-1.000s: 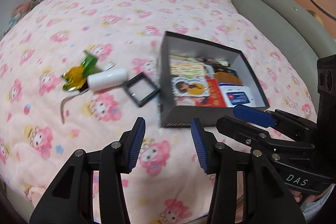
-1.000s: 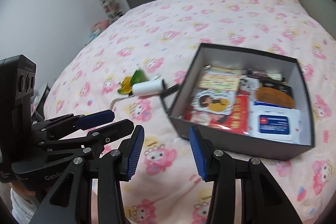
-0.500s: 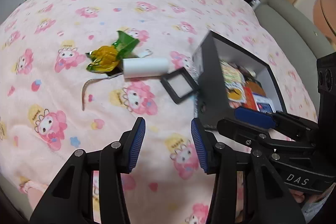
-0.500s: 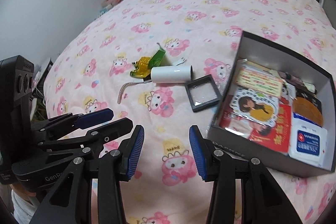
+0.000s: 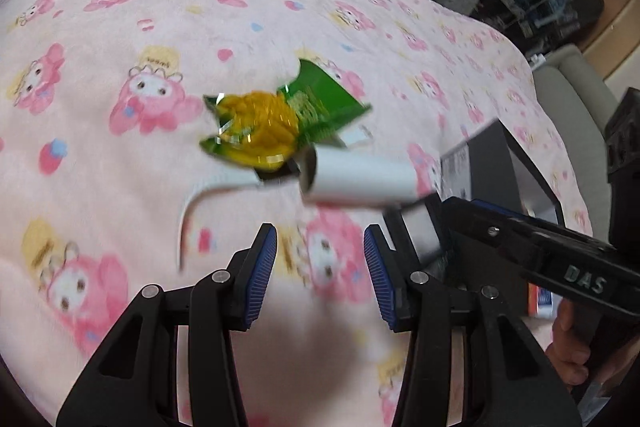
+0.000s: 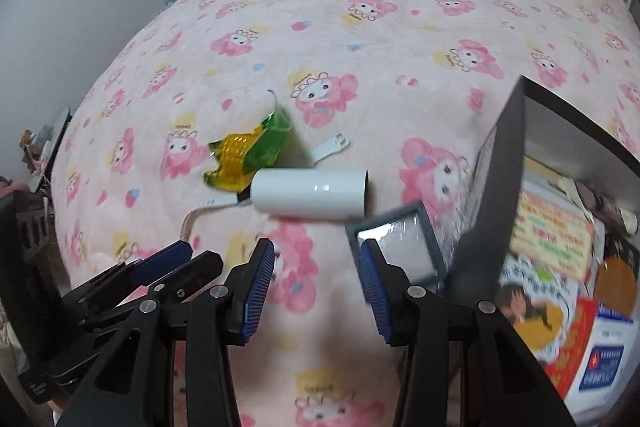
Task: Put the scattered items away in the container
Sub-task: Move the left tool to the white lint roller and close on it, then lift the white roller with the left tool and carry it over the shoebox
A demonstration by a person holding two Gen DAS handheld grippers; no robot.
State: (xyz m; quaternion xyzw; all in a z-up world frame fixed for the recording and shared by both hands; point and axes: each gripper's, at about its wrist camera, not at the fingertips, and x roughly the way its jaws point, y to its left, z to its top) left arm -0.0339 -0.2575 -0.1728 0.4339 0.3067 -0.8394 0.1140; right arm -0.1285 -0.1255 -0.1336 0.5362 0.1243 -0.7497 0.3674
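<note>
The box is partly full; tube, wrapper, frame and maybe a strap wait on the bed. Both tools are half open, empty.

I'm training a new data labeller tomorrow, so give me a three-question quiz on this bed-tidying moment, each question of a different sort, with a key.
1. True or false: the white cylinder lies inside the black box.
2. Multiple choice: what touches the cylinder's end away from the box? A) the green and yellow wrapper B) a spoon C) a remote
3. Fill in: the small square framed case lies between the cylinder and the ____.

Key:
1. False: it lies on the pink bedspread.
2. A.
3. Box.

Both the left claw and the right claw are open and hold nothing.
</note>
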